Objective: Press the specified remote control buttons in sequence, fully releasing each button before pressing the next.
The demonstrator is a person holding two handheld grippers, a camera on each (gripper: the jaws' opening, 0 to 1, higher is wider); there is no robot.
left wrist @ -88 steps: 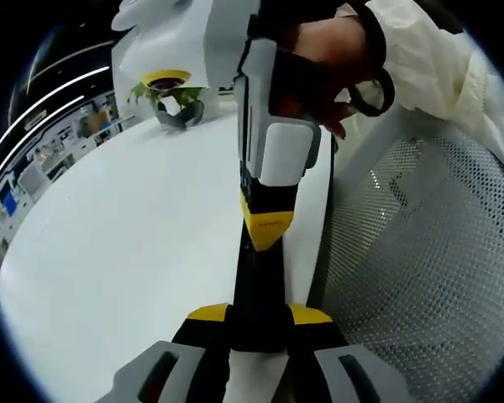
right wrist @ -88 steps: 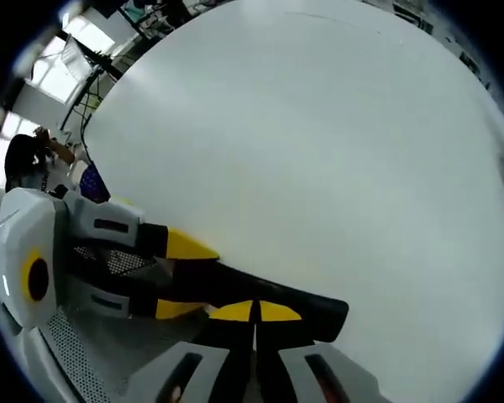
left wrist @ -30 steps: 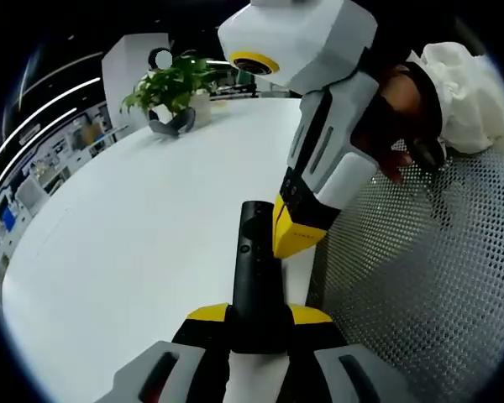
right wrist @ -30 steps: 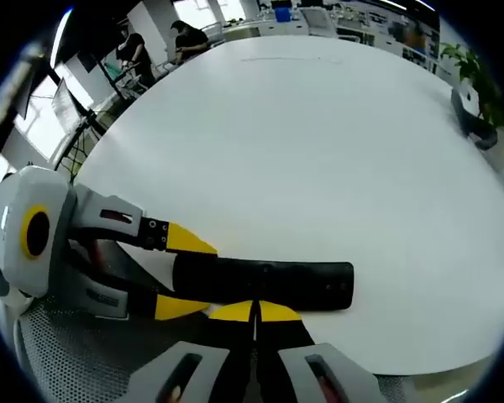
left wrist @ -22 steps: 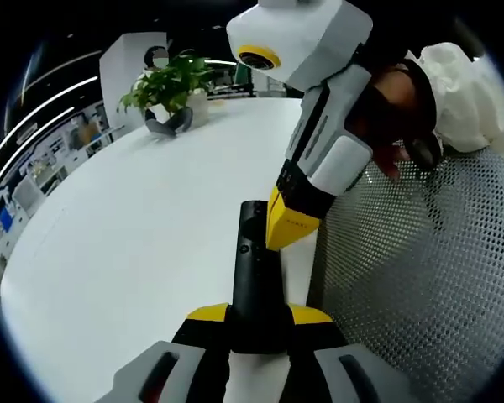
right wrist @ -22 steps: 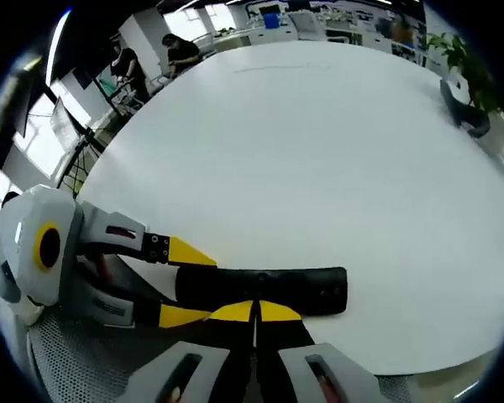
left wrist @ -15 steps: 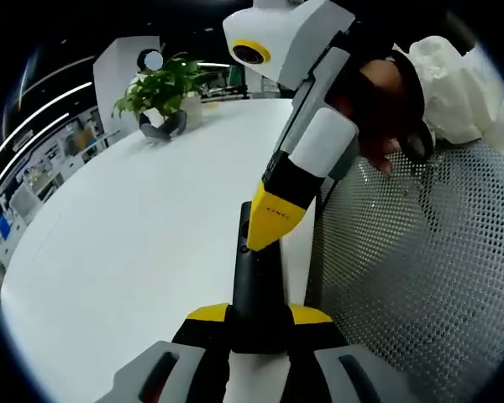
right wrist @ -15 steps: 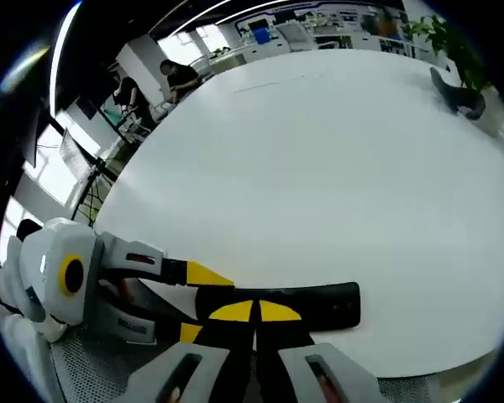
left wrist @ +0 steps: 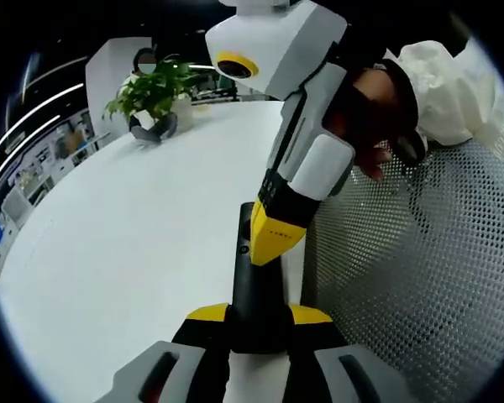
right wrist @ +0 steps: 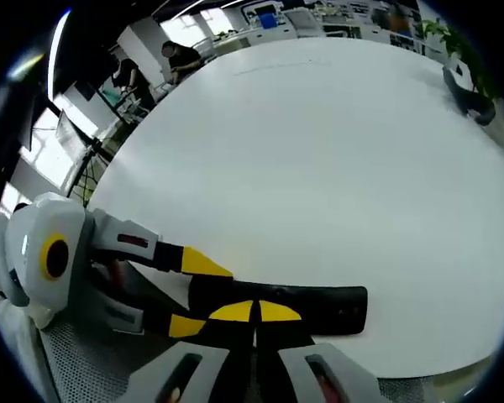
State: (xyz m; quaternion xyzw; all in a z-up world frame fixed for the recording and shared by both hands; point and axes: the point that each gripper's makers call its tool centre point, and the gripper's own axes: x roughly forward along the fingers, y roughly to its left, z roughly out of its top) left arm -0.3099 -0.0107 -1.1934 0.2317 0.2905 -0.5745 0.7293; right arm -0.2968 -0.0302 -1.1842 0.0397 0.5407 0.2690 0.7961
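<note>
Left gripper point(left wrist: 256, 323): jaws closed on the near end of a black remote control point(left wrist: 254, 277), which is held lengthwise and extended away over the edge of the white worktop point(left wrist: 134, 235). In the right gripper view the same gripper point(right wrist: 185, 294) is seen from the side, clamped on the remote point(right wrist: 302, 306) at that view's left.

Right gripper point(right wrist: 254, 312): yellow jaw tips pressed together with no gap, laid against the upper face of the remote. In the left gripper view this gripper point(left wrist: 273, 239) is seen coming down from above, its yellow tip set on the remote's middle so that part of the button face is covered; the gripping hand point(left wrist: 374, 109) and a pale sleeve point(left wrist: 449, 88) are recorded behind it.

Beside the remote, at right: a perforated metal mesh surface point(left wrist: 412, 285).

Far side of worktop: a potted green plant point(left wrist: 151, 92) beside a dark curved object point(left wrist: 147, 130). Beyond the worktop in the right gripper view: persons point(right wrist: 181, 59) among office furniture.
</note>
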